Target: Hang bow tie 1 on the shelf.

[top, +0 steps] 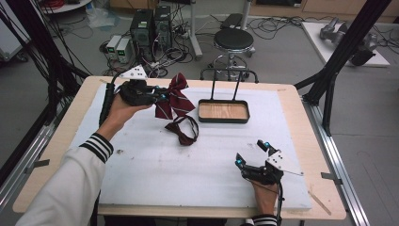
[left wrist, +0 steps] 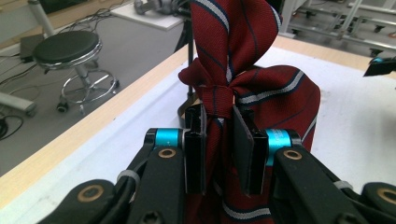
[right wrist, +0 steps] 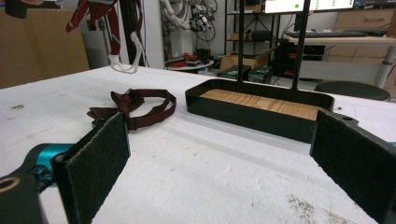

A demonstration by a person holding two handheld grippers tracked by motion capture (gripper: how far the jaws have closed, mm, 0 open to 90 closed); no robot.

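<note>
Lab floor with a stool (top: 233,40) behind your white-padded table (top: 155,174). Upper centre of the high view: your left gripper (top: 162,96) clamps the striped red bow tie (top: 175,99), lifted; its own view shows the knot (left wrist: 218,100) pinched. Lower right, your right gripper (top: 251,153) gapes, empty; its view shows the dark bow tie (right wrist: 133,108) beside the tray (right wrist: 261,114).

Left gripper (left wrist: 218,147) seen from behind, black jaws with blue collars rising from bottom edge. Jaws clamped on striped bow tie (left wrist: 243,70), pads pressing the fabric just below the knot band. Dark red cloth, white and navy stripes; one loop standing up past top edge, another spread to the right. White mat (left wrist: 355,116) over wooden tabletop (left wrist: 93,135), edge running diagonally. Black stool (left wrist: 67,46) with chrome ring on grey floor at upper left, cables nearby. Tip of other gripper (left wrist: 382,66), blue-accented, at right edge.
</note>
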